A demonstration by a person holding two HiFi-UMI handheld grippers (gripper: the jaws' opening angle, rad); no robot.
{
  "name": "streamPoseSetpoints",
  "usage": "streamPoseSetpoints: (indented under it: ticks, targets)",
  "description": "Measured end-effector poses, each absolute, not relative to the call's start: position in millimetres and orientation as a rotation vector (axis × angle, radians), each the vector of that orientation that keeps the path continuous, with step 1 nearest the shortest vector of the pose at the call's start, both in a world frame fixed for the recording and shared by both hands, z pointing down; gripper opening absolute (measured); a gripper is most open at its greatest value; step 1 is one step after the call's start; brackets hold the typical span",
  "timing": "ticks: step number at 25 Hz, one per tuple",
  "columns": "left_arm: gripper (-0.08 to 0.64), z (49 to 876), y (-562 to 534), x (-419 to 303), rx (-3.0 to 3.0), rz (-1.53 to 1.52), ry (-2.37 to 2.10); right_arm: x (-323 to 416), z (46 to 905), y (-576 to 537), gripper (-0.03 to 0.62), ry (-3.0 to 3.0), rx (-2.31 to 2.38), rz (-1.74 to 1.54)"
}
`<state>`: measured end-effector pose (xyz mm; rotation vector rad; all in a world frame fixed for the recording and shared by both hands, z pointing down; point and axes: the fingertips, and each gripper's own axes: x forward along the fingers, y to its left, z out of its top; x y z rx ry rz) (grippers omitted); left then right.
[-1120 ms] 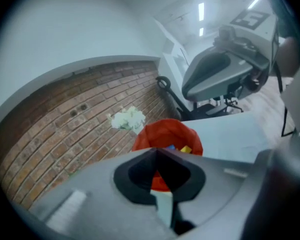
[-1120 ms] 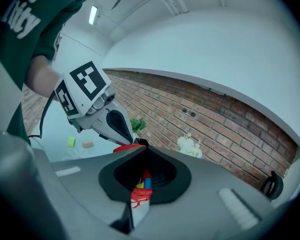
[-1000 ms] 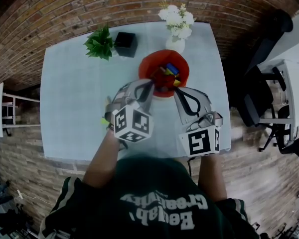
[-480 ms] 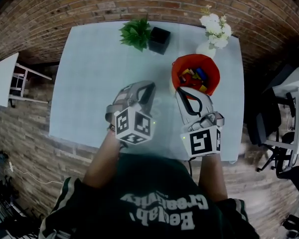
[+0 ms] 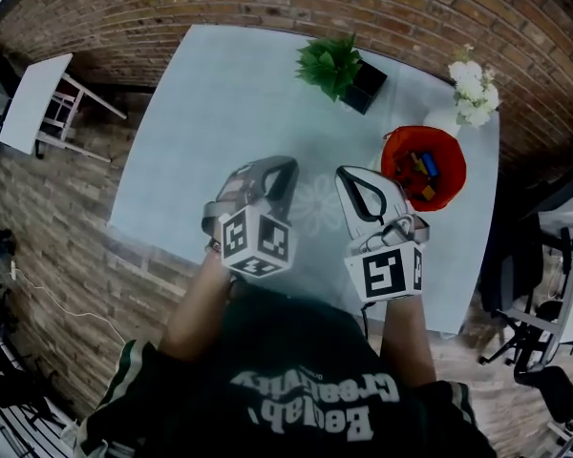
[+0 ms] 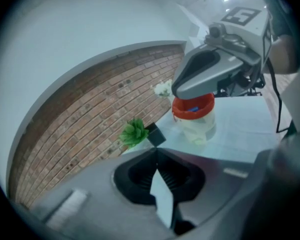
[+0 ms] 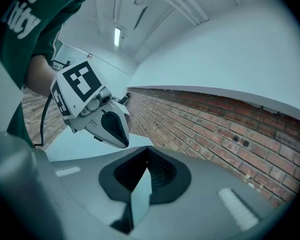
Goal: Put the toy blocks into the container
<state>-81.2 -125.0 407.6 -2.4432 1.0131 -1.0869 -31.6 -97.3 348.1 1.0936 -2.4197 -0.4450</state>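
My left gripper hung over the middle of the table, its jaws pressed together with nothing between them. My right gripper, just beside it, was closed and empty in the same way. I could see no loose block on the table. The blocks that showed lay inside the red container, which stood near the table's right edge, just beyond my right gripper and close to the vase of flowers. The risk, I judged, lay on that side: a careless sweep of the right gripper could clip the container's wall and tip it, spilling the blocks, or shove it into the vase. Had a block lain out of sight, closed jaws would only have pushed it.
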Motion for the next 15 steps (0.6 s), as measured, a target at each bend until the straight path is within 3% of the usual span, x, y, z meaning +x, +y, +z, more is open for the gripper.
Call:
streamPoseSetpoints:
  ticks: [8, 15]
  targets:
    - [0.003, 405, -122, -109, -2.434, -1.092, 1.055, -59, 346, -96, 0.006, -2.438, 1.047, -0.464]
    - [0.005, 432, -113, -104, -2.445, -1.139, 0.786, -62, 351, -91, 0.006, -2.433, 1.054, -0.442]
